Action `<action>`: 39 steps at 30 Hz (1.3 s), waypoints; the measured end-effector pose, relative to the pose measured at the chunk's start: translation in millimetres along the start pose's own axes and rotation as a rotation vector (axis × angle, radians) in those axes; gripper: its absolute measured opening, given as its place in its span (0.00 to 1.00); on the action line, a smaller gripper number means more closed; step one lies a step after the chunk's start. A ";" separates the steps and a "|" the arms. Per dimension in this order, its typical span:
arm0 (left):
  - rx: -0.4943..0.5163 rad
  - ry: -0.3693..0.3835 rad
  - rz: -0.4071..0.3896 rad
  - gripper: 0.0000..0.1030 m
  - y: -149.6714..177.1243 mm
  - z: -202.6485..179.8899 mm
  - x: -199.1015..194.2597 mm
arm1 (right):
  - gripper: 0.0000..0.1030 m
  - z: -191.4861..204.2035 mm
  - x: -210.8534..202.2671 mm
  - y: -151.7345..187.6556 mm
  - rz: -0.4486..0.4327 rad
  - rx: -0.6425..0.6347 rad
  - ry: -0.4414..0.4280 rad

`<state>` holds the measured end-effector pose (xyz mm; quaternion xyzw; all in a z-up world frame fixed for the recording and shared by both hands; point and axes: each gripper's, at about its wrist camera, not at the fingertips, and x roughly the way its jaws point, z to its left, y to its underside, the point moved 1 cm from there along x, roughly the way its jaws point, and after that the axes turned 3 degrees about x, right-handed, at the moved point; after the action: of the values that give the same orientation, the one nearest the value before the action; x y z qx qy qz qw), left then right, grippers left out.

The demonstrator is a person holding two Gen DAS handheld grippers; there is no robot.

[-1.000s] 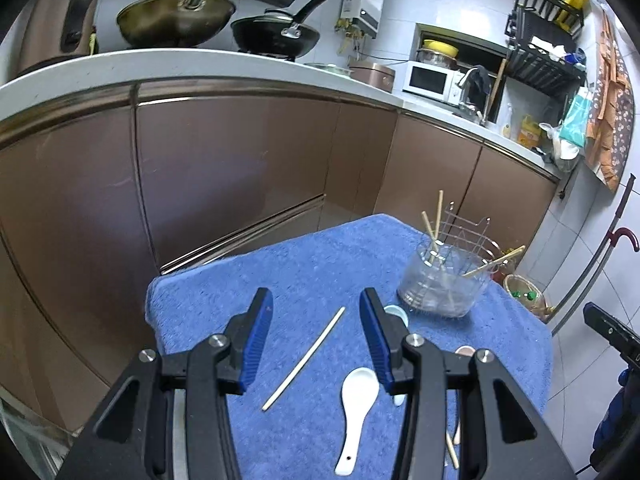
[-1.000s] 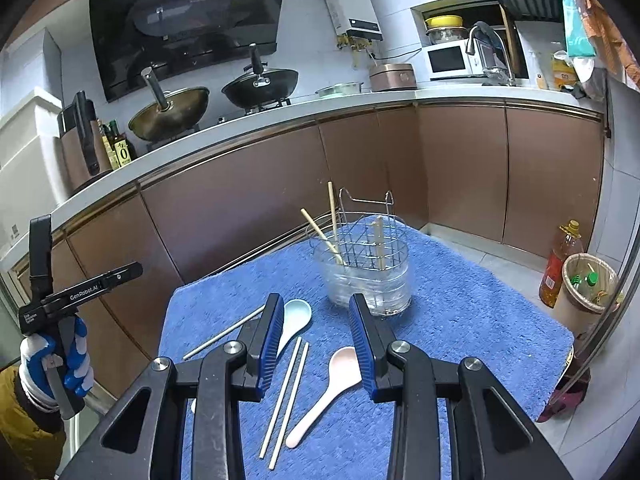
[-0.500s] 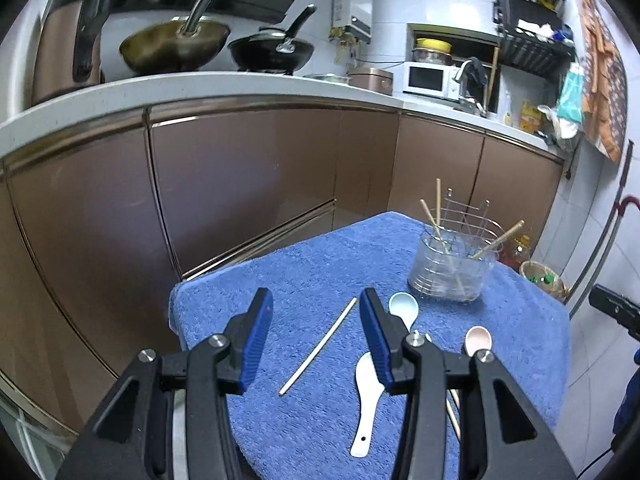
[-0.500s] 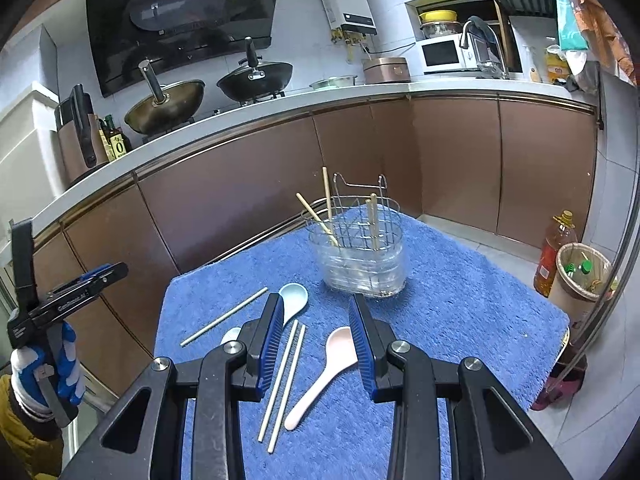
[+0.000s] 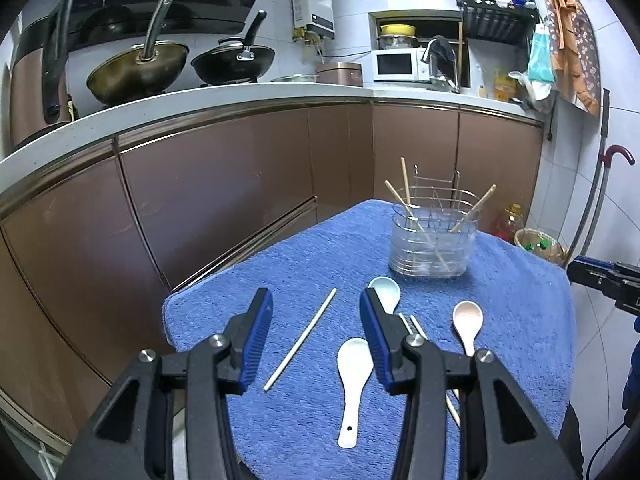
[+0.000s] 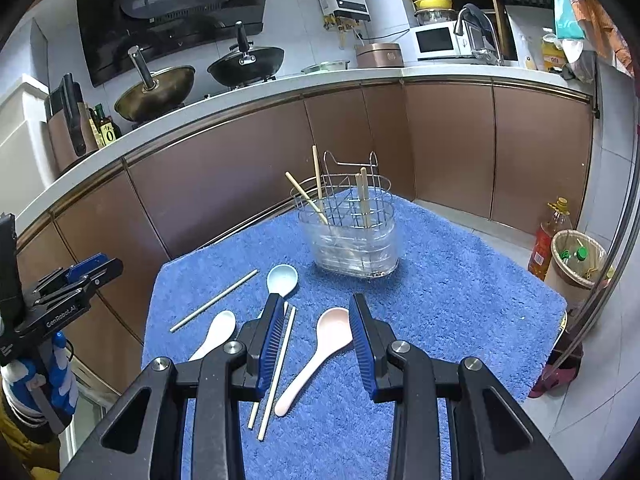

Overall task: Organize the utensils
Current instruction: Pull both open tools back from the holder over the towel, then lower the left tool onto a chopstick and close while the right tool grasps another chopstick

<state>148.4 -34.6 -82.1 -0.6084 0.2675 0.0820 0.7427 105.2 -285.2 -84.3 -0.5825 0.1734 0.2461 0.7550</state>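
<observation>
Utensils lie scattered on a table draped in blue towel (image 6: 460, 292), in front of the clear utensil holder (image 6: 352, 236), which stands at the far end and already carries several upright chopsticks (image 6: 362, 196). Nearer than the holder are a light blue spoon (image 6: 282, 278), a pink spoon (image 6: 316, 354), a white spoon (image 5: 352, 376), a lone chopstick (image 5: 302, 338) to the holder's near left, and a pair of chopsticks (image 6: 276, 368) between the blue and pink spoons. Right tongs (image 6: 316, 344) hang with fingers apart and nothing held, the pink spoon's bowl between the tips, the pair just beside the left finger. Left tongs (image 5: 316, 336) are likewise spread and empty, the lone chopstick lying between the fingers. Step judged in hand: choosing and approaching a loose piece. Next move calls for lowering onto it, closing, and carrying it into the holder.
</observation>
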 end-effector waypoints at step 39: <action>-0.069 0.242 0.400 0.41 18.8 40.2 165.8 | 0.10 41.3 230.2 8.6 0.655 -0.131 -0.015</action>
<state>291.8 -25.7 -176.0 -0.5739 0.4666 0.1631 0.6529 287.7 -204.5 -206.6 -0.5413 0.3297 0.4905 0.5981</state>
